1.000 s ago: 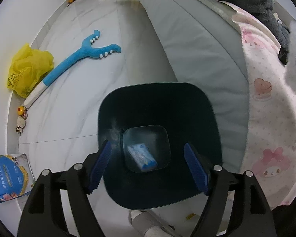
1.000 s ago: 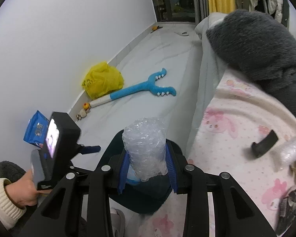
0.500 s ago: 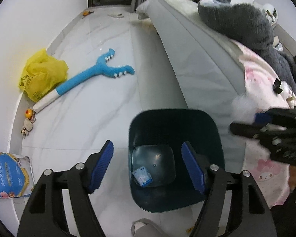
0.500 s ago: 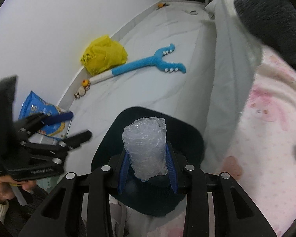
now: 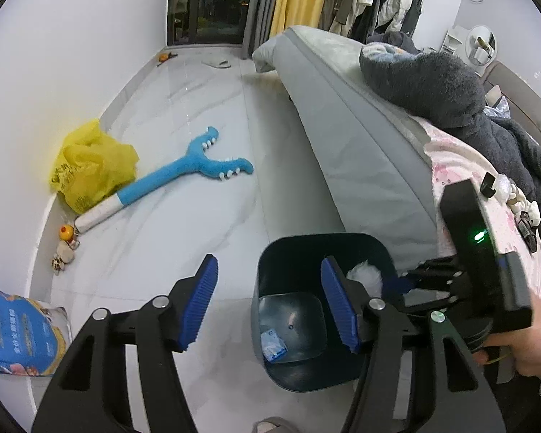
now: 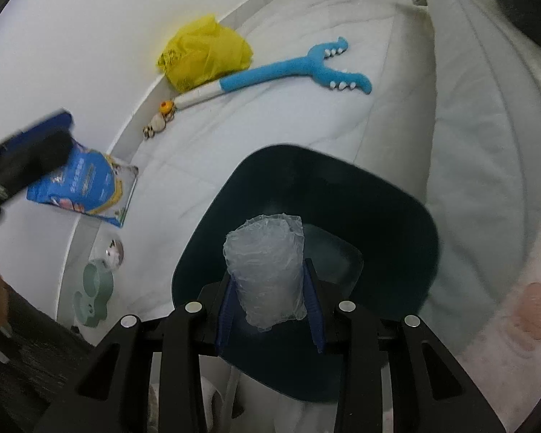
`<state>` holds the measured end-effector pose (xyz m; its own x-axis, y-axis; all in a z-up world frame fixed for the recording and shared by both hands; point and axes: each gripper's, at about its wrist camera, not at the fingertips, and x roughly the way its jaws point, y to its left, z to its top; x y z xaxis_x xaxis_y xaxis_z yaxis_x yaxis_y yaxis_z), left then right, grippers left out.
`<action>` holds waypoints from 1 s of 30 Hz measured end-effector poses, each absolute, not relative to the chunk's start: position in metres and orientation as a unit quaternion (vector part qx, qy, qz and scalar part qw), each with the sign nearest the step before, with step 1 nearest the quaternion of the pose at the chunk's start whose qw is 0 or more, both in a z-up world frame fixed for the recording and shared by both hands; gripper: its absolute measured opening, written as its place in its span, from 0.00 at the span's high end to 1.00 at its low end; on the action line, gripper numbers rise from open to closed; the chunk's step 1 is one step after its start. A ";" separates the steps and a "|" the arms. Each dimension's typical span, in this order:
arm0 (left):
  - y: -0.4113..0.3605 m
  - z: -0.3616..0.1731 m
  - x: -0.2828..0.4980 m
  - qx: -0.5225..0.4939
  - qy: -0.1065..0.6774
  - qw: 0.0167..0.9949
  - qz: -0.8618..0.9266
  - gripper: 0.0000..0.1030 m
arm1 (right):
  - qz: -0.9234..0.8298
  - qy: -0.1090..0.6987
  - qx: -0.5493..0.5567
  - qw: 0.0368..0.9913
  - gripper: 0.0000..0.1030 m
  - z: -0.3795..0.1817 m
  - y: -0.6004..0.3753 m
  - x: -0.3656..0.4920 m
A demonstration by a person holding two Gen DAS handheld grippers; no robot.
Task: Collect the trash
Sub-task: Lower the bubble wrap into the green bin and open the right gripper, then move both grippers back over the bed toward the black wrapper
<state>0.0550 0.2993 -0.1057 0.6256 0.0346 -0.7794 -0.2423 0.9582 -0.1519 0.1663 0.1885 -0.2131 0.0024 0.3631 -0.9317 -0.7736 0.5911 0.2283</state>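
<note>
Bedroom floor, white marble tile, with the dark teal bin (image 6: 407, 216) standing just beside the grey bed side (image 5: 360, 151). Step in hand: dropping trash into the bin. Right claw (image 6: 270, 310) is clamped on a roll of bubble wrap (image 6: 267, 270), low centre of the right wrist view, pointing steeply down with the roll hanging over the bin's mouth. Left claw (image 5: 270, 310) holds nothing; its jaws have just been closing and now stand partly apart, with only floor and the bin rim showing between them, lower centre of the left wrist view. One small blue-white packet (image 5: 274, 342) already lies on the bin bottom. In the left view the roll shows as a white blur over the bin, right of centre.

Next move, as a judgement: part the right jaws so the roll falls clear; it looks light and springy, so it may cling to a pad. Possible later picks: yellow plastic bag (image 5: 90, 169) at the wall, upper left; blue pouch (image 5: 14, 339) at the lower left edge. Whether either is trash cannot be told.
</note>
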 end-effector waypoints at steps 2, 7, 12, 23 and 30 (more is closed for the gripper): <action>0.301 -0.103 0.053 -0.122 0.423 0.895 0.077 0.45 | 0.414 0.576 -0.186 0.680 0.64 -0.219 0.192 0.163; 0.302 -0.094 0.047 -0.101 0.421 0.897 0.087 0.49 | 0.415 0.587 -0.196 0.667 0.44 -0.230 0.198 0.158; 0.303 -0.082 0.043 -0.102 0.413 0.899 0.101 0.50 | 0.413 0.594 -0.197 0.661 0.40 -0.236 0.199 0.160; 0.285 -0.046 0.050 -0.106 0.384 0.914 0.073 0.50 | 0.417 0.563 -0.176 0.691 0.30 -0.195 0.184 0.167; 0.253 -0.022 0.063 -0.082 0.371 0.924 0.048 0.43 | 0.413 0.528 -0.154 0.726 0.23 -0.156 0.155 0.178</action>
